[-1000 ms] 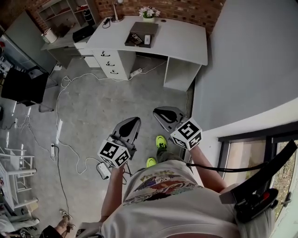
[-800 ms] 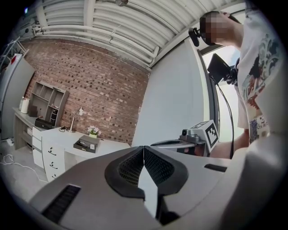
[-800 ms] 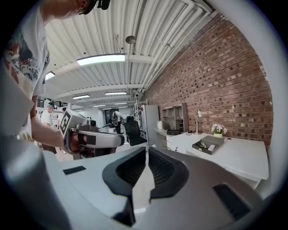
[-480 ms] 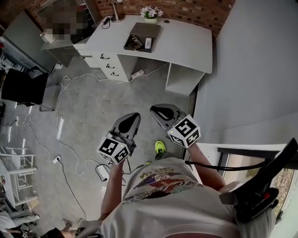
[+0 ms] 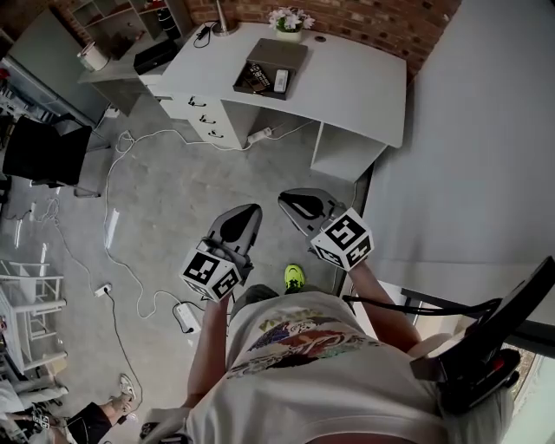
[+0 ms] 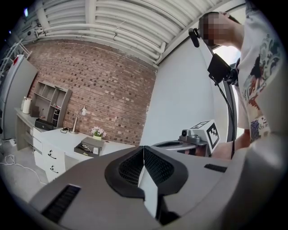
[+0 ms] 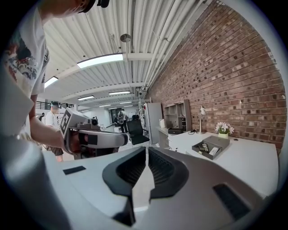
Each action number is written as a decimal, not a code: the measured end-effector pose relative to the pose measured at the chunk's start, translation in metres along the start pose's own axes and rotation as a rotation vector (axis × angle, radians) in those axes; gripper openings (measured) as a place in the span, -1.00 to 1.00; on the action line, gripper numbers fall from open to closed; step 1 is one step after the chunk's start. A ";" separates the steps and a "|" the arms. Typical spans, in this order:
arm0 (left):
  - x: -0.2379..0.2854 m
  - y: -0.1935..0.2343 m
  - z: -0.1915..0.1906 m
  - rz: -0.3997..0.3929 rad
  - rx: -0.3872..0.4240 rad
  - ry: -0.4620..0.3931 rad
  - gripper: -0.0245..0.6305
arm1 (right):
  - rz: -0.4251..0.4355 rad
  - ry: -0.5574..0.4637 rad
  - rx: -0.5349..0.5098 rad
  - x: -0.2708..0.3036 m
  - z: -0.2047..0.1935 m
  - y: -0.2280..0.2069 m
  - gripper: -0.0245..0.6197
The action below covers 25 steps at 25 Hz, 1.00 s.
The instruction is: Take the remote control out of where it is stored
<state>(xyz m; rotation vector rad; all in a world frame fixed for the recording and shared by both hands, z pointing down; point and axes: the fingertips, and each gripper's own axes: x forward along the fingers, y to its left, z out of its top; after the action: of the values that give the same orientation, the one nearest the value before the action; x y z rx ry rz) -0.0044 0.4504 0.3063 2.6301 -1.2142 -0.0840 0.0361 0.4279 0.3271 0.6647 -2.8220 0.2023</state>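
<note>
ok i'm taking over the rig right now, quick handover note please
Left gripper: jaws shut, empty, held out over the floor.
Right gripper: jaws shut, empty, beside the left one.
Open dark box sits on the white desk ahead, near the flower pot; the remote control lies inside it, beside a darker item.
Done: nothing touched; desk not yet within reach.
Left: walk up, open one gripper's jaws, lift the remote out of the box.
</note>
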 end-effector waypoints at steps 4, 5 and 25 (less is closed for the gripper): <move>0.001 0.011 0.000 0.023 -0.002 -0.001 -0.91 | -0.002 0.001 0.005 0.008 0.001 -0.006 -0.90; 0.002 0.015 0.002 0.027 0.000 -0.003 -0.91 | -0.001 0.003 0.002 0.011 0.001 -0.008 -0.90; 0.080 0.161 0.050 -0.081 0.021 -0.026 -0.91 | -0.136 0.025 0.022 0.132 0.044 -0.109 -0.90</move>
<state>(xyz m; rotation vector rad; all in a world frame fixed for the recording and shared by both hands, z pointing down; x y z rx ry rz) -0.0796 0.2796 0.3012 2.7041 -1.1228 -0.1204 -0.0377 0.2673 0.3275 0.8497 -2.7411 0.2165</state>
